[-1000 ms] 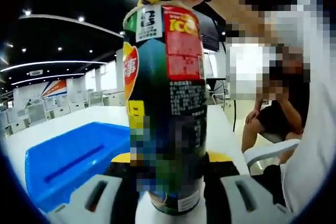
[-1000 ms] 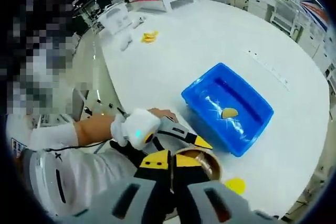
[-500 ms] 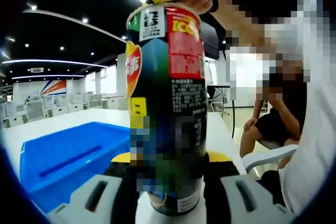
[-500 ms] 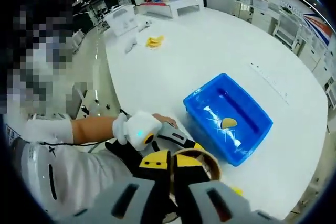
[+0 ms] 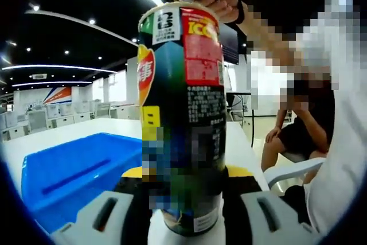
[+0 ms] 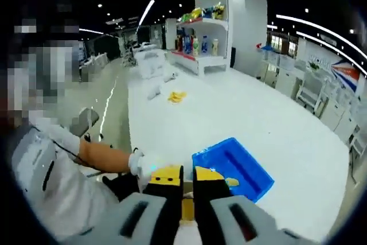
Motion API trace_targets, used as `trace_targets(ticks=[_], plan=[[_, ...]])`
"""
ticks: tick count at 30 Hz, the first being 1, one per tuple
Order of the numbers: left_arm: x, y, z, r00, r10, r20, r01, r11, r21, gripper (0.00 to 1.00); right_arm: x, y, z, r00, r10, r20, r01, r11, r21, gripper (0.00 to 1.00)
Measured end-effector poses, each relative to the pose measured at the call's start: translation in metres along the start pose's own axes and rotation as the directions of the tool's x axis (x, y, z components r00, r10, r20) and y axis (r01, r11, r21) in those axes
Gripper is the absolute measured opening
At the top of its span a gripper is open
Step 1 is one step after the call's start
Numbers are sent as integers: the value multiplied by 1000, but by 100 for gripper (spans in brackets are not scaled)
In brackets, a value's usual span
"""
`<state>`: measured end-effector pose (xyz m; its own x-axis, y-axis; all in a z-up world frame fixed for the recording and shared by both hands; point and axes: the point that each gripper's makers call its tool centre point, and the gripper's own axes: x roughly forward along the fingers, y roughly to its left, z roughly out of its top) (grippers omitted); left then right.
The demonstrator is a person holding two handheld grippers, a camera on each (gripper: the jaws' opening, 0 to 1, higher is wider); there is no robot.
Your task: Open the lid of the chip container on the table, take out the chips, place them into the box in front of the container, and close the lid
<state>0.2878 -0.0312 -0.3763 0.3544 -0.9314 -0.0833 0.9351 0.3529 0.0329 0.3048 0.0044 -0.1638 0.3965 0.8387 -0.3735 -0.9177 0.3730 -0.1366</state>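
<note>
Chip container (image 5: 182, 119) upright on white table (image 6: 241, 119), clamped between left gripper (image 5: 183, 213) jaws. Right gripper (image 6: 187, 183) jaws nearly together; contents cannot be told. Blue box (image 6: 232, 167) beside container, one chip (image 6: 231, 182) inside.

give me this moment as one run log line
left gripper: shut on chip can | right gripper: jaws nearly closed, above can | blue box: one chip inside
</note>
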Motion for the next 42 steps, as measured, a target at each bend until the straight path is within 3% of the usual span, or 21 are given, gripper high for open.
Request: trace_targets(ticks=[1, 4, 8, 12, 15, 17, 21, 25, 27, 29, 32, 42], plan=[[0, 0, 0, 1000, 0, 0, 0, 1000, 0, 49, -9, -6, -3, 998, -33, 50, 35, 999, -29, 23], [0, 0, 0, 1000, -5, -1, 5, 1000, -1, 49, -25, -21, -24, 990, -120, 80, 121, 993, -13, 25], [0, 0, -1, 1000, -7, 0, 7, 1000, -2, 49, -39, -30, -81, 980, -189, 58, 191, 981, -29, 30], [0, 0, -1, 1000, -10, 2, 10, 1000, -1, 49, -49, -36, -141, 958, -280, 54, 282, 959, -38, 39], [0, 0, -1, 1000, -12, 0, 12, 1000, 0, 49, -52, -34, -178, 950, -305, 62, 300, 951, 71, 47], [1, 0, 0, 1000, -13, 0, 13, 1000, 0, 49, -54, -31, -197, 946, -313, 81, 308, 949, 62, 51], [1, 1, 0, 1000, -9, 4, 9, 1000, 1, 49, -55, -43, -237, 913, -401, 74, 386, 909, 154, 54], [1, 1, 0, 1000, -14, 3, 14, 1000, 5, 49, -49, -37, -272, 910, -412, 46, 398, 899, 182, 57], [1, 1, 0, 1000, -17, 6, 17, 1000, 5, 49, -45, -34, -280, 908, -416, 45, 403, 899, 172, 57], [1, 1, 0, 1000, -17, 9, 17, 1000, 1, 49, -43, -36, -294, 903, -429, 5, 421, 888, 186, 60], [0, 1, 0, 1000, -16, 13, 16, 1000, 2, 49, -44, -44, -299, 885, -465, 15, 455, 872, 184, 62], [-1, -1, 1, 1000, -9, 30, 8, 1000, 8, 49, -38, -45, -308, 892, -452, 5, 442, 874, 202, 60]])
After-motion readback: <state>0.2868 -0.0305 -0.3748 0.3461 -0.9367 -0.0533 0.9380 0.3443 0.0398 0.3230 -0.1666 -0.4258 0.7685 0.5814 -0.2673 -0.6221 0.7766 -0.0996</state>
